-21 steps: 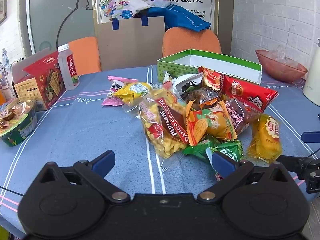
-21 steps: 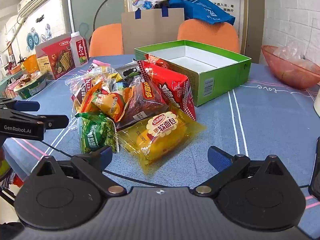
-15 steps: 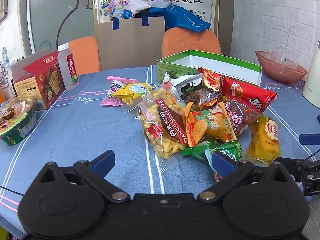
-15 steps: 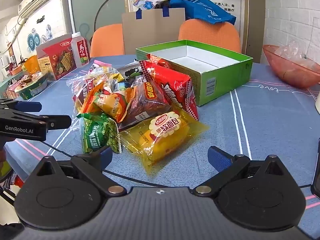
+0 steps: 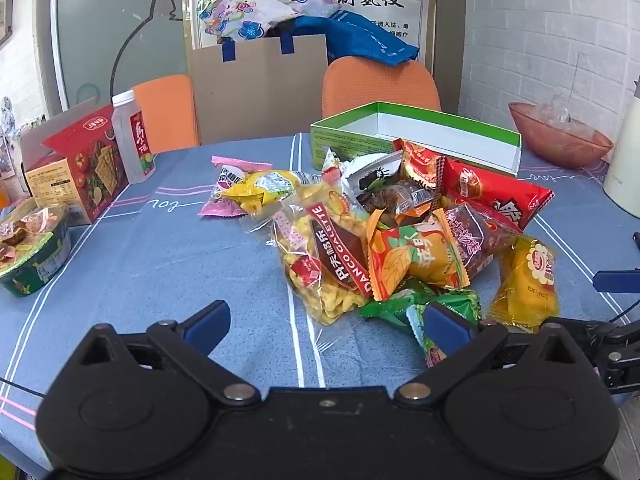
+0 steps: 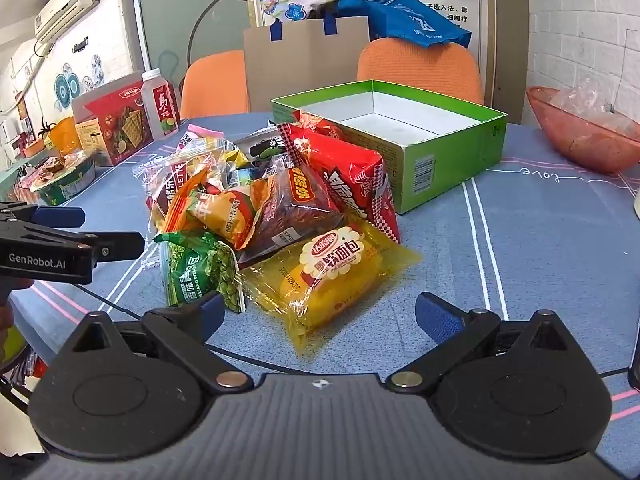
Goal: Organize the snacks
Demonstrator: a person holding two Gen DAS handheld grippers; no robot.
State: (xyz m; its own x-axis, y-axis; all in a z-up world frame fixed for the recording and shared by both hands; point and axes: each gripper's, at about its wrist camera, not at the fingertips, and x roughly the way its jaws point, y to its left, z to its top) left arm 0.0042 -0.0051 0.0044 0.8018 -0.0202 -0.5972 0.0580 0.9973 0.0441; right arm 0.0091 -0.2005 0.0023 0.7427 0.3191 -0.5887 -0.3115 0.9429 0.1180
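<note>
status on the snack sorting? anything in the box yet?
Done: nothing. The green box shows only its bare white floor. In hand: nothing. The left gripper and right gripper have open, empty jaws; the right one sits just short of the yellow bread pack. Left: the whole snack pile, lying on the table beside the box.

**Snack pile before a spread hand-held gripper**

The left hand-held gripper (image 5: 326, 320) hovers with jaws wide apart, holding nothing, above the blue bench (image 5: 160, 256). Snack packets (image 5: 400, 240) lie heaped beside an open green box (image 5: 416, 136).
</note>
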